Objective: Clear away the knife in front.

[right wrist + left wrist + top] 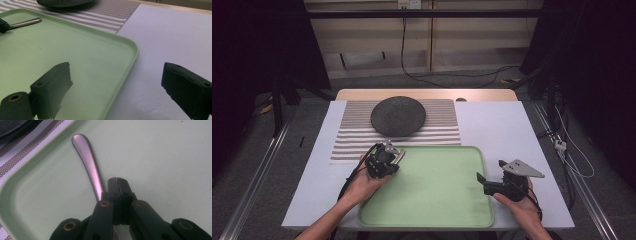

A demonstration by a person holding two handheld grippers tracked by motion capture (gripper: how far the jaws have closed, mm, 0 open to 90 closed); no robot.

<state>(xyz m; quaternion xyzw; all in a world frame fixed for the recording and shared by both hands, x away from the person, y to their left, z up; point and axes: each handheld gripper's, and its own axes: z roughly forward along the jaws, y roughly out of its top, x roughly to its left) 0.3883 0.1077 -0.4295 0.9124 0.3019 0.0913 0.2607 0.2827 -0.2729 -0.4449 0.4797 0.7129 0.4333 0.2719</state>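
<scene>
A light green tray [437, 200] lies at the table's near edge. A metal utensil handle [87, 157] rests in its far left corner; the utensil's other end is hidden under my left gripper. My left gripper [116, 180] is shut, pads pressed together with nothing between them, and the handle runs along the left jaw and beneath it. From above, the left gripper [387, 159] sits over that tray corner. My right gripper [117, 72] is open and holds nothing, straddling the tray's right rim [130, 60]. In the high view the right gripper [489, 170] hovers at the tray's right edge.
A dark round plate [398, 116] sits on a striped placemat [442, 125] behind the tray. The white tabletop [502, 125] stretches to the right of the mat and tray. A wooden strip [427, 94] borders the far edge.
</scene>
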